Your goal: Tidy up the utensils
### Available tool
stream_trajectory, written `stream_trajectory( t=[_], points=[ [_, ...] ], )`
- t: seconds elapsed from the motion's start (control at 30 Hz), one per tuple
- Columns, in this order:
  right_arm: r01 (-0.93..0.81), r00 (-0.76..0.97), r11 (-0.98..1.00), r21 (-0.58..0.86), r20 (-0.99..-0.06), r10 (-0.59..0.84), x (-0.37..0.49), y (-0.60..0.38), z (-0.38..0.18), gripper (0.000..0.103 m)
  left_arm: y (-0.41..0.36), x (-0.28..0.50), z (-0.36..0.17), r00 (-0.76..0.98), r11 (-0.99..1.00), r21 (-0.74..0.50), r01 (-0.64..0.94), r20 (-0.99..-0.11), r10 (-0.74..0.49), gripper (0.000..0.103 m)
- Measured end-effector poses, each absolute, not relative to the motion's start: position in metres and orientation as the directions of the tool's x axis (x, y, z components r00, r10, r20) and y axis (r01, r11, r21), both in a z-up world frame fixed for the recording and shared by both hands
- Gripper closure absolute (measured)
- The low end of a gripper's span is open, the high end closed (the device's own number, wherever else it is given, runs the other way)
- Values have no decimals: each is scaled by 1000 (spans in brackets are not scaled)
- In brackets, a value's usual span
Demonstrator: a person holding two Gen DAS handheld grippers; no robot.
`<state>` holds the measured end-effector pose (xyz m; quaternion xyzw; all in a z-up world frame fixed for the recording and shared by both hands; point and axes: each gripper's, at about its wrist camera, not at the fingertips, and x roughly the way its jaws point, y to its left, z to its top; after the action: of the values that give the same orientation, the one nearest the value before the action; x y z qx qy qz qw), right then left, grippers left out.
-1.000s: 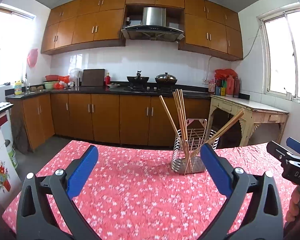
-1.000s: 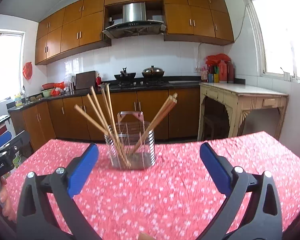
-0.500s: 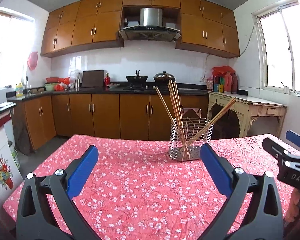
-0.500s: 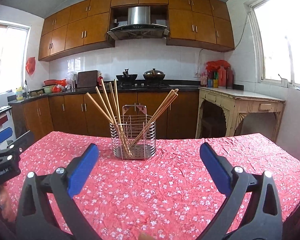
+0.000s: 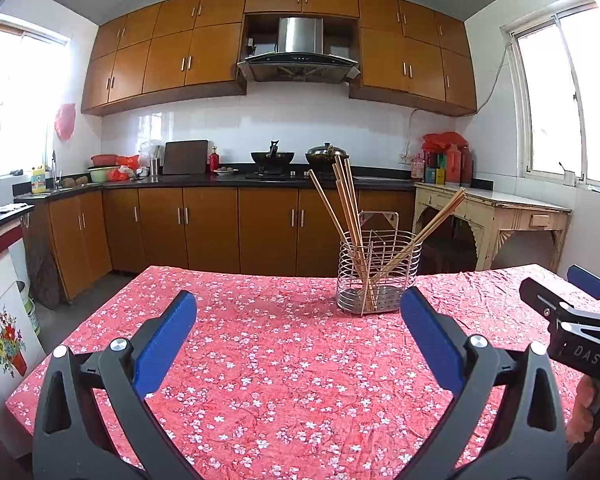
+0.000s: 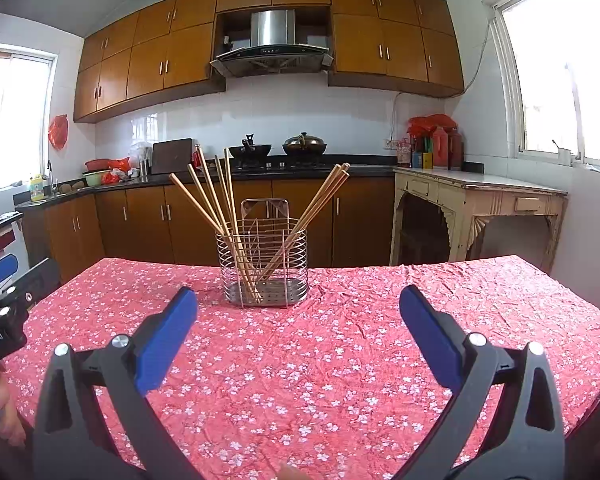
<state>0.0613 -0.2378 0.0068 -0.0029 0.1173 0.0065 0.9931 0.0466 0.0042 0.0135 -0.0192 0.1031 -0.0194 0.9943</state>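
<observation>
While one wire holder [image 6: 263,265] on the tablecloth [image 6: 340,352] is filled with about eight chopsticks [image 6: 216,204], the left gripper [image 5: 298,320] and the right gripper [image 6: 298,316] are held wide and empty.

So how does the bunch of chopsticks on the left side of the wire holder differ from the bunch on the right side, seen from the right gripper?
The left bunch has more sticks and fans out, tips spread apart; the right bunch has fewer, packed tight with tips together. The left bunch leans left, the right bunch leans right. Both are plain wooden chopsticks standing in the same wire holder, crossing toward its base.
</observation>
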Motion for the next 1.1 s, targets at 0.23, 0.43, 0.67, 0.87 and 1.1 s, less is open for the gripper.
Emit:
stream_trajectory(
  t=[0.23, 0.43, 0.67, 0.87, 1.1],
  points=[
    [-14, 975, 1000, -13, -224, 11, 59, -236, 7, 4, 5, 47, 12, 978, 998, -58, 37, -203, -48, 2],
    [-11, 976, 1000, -12, -217, 8, 57, -238, 8, 4, 6, 47, 14, 980, 998, -60, 36, -195, -47, 2],
    [-14, 976, 1000, -11, -218, 11, 56, -239, 9, 4, 5, 45, 14, 980, 998, -58, 40, -190, -51, 2],
    [-16, 976, 1000, -12, -217, 13, 56, -238, 9, 4, 4, 42, 13, 981, 997, -60, 44, -186, -54, 2],
    [-17, 977, 1000, -12, -215, 14, 55, -237, 9, 4, 5, 42, 15, 981, 997, -64, 44, -188, -56, 2]
  ],
)
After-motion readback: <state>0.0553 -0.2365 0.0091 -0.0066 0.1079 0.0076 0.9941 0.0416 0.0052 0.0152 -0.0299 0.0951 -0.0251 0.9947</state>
